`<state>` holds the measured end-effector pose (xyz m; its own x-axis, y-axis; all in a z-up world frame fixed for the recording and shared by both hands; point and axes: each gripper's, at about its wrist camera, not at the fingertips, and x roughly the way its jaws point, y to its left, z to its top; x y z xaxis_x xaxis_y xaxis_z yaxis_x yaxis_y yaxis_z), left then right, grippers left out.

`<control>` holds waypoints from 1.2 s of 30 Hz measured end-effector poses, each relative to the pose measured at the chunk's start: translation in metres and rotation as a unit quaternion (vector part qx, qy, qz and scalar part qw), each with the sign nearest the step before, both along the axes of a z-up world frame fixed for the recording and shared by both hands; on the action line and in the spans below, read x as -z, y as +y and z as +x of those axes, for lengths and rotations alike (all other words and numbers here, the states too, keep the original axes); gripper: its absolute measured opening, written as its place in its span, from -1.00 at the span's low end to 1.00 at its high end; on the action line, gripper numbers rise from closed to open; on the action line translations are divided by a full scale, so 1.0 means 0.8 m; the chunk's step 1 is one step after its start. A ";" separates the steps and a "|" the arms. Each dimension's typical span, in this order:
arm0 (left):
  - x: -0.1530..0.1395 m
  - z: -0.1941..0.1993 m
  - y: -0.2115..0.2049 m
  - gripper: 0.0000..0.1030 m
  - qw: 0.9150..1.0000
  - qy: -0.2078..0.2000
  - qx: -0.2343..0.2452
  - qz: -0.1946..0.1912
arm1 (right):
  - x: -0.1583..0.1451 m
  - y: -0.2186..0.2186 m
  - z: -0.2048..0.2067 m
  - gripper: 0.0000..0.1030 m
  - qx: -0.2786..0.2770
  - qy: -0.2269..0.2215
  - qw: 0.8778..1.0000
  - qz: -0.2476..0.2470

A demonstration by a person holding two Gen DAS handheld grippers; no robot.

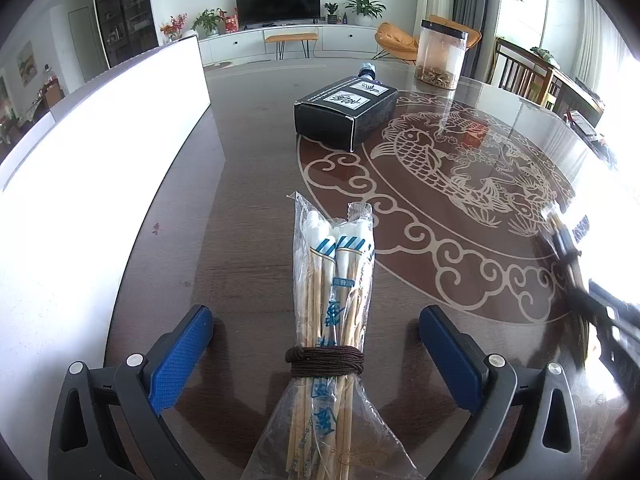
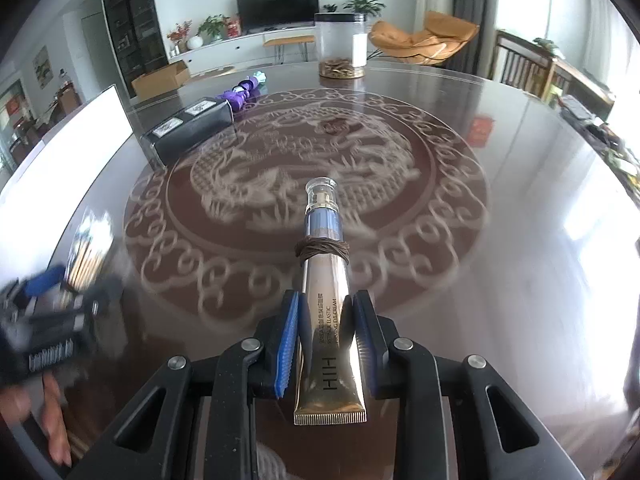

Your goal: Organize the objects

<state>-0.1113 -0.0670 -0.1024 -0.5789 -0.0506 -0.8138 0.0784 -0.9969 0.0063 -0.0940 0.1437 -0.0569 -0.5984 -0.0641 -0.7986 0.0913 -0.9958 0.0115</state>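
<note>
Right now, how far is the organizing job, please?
Looks done: the chopsticks are bundled with brown cord and lie on the table, between the fingers of the open left gripper. In hand: the right gripper is shut on a cream tube, also wrapped with cord. Left: the black box, purple toy and jar appear untouched; where things should go is not shown.
</note>
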 end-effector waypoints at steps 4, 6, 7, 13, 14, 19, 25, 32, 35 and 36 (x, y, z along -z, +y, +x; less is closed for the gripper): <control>0.000 0.000 0.000 1.00 1.000 0.000 0.000 0.000 | 0.003 0.002 -0.004 0.38 0.009 0.000 1.000 0.007; 0.000 0.000 0.000 1.00 1.000 0.000 0.000 0.000 | 0.005 0.003 -0.005 0.46 0.012 0.001 1.000 0.009; 0.000 0.000 0.000 1.00 1.000 0.000 0.000 0.000 | 0.007 0.006 -0.003 0.50 0.011 0.001 1.000 0.008; 0.000 0.000 0.000 1.00 1.000 0.000 0.000 0.000 | 0.011 0.002 -0.007 0.84 0.001 -0.010 1.000 0.010; 0.000 0.000 0.000 1.00 1.000 0.000 0.000 0.000 | 0.012 0.001 -0.008 0.91 -0.001 -0.014 1.000 0.011; 0.000 0.000 0.000 1.00 1.000 0.000 0.000 0.000 | 0.014 0.000 -0.004 1.00 -0.006 -0.018 1.000 0.011; 0.000 0.000 0.000 1.00 1.000 0.000 0.000 0.000 | 0.014 0.000 -0.004 1.00 -0.006 -0.018 1.000 0.011; 0.000 0.000 0.000 1.00 1.000 0.000 0.000 0.000 | 0.013 0.000 -0.004 1.00 -0.006 -0.018 1.000 0.011; 0.000 0.000 0.000 1.00 1.000 0.000 0.000 0.000 | 0.013 0.000 -0.004 1.00 -0.006 -0.018 1.000 0.011; 0.000 0.000 0.000 1.00 1.000 0.000 0.000 0.000 | 0.013 0.000 -0.004 1.00 -0.006 -0.018 1.000 0.011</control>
